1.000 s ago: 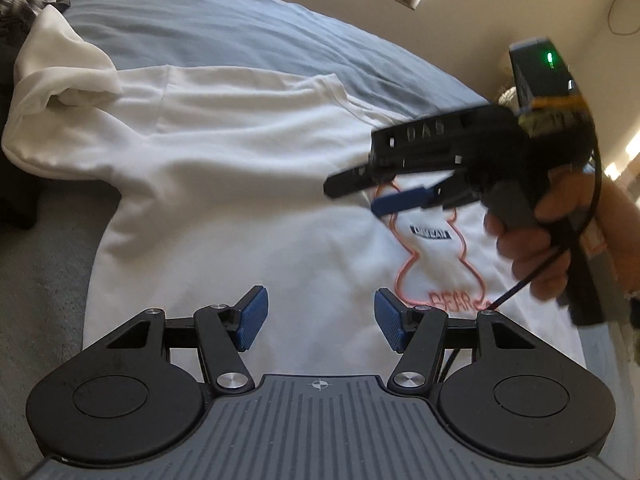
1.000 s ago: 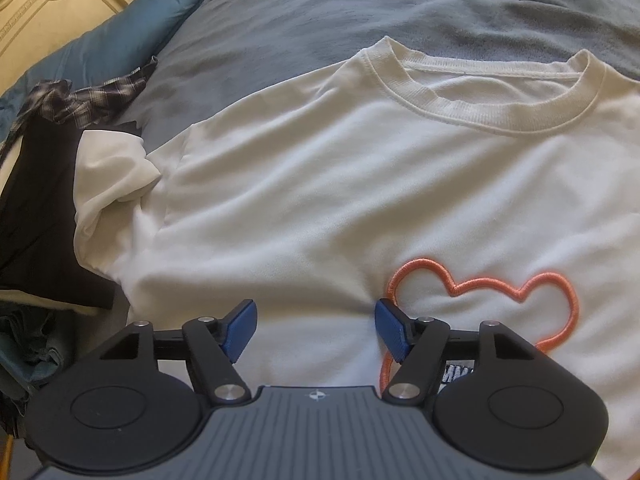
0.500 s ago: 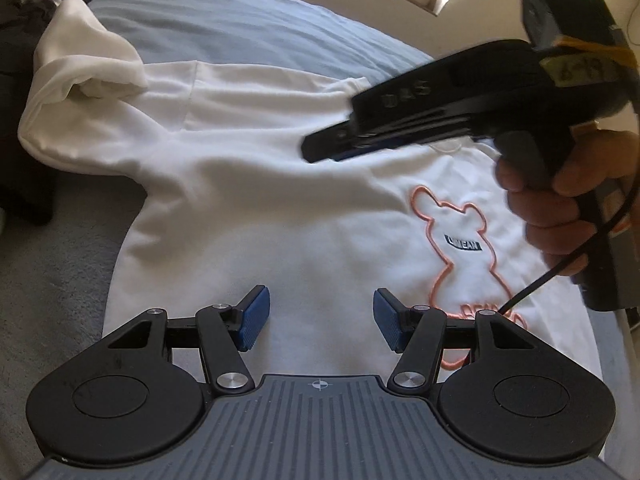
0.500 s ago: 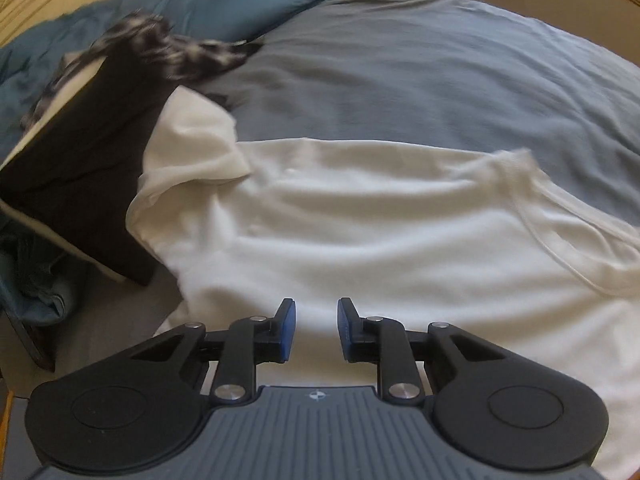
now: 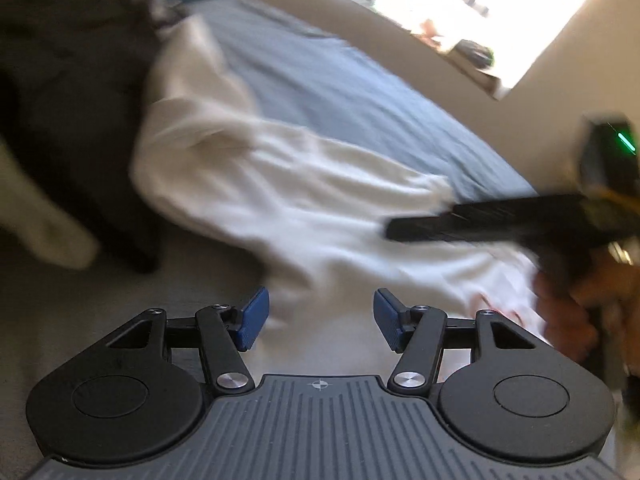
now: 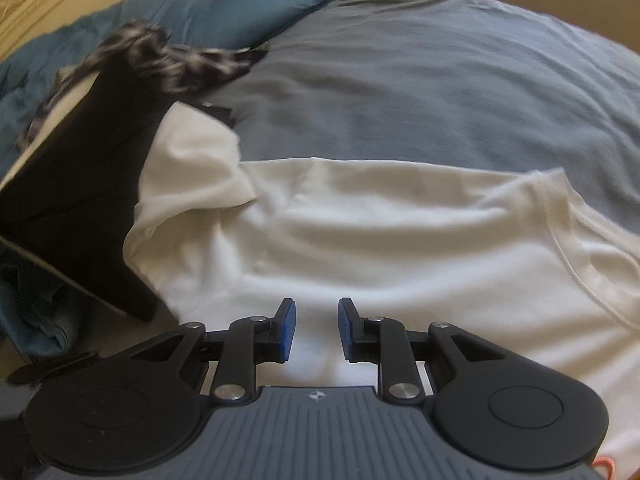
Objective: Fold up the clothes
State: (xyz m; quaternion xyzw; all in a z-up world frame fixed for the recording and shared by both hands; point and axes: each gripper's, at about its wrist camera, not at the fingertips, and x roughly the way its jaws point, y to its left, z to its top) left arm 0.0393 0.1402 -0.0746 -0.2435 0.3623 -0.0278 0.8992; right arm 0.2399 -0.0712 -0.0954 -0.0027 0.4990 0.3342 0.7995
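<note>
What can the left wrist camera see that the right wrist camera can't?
Left wrist only: the right gripper seen from outside, the hand holding it, and a bright window.

Right wrist only: the blue pillow, the shirt's neckline and a checked garment.

Both: the white T-shirt on the grey-blue bedspread, beside dark folded clothes.

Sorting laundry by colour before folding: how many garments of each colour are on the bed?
White T-shirt: 1
Black garment: 1
Black-and-white patterned garment: 1
Dark blue garment, partly hidden at the edge: 1
Total: 4
</note>
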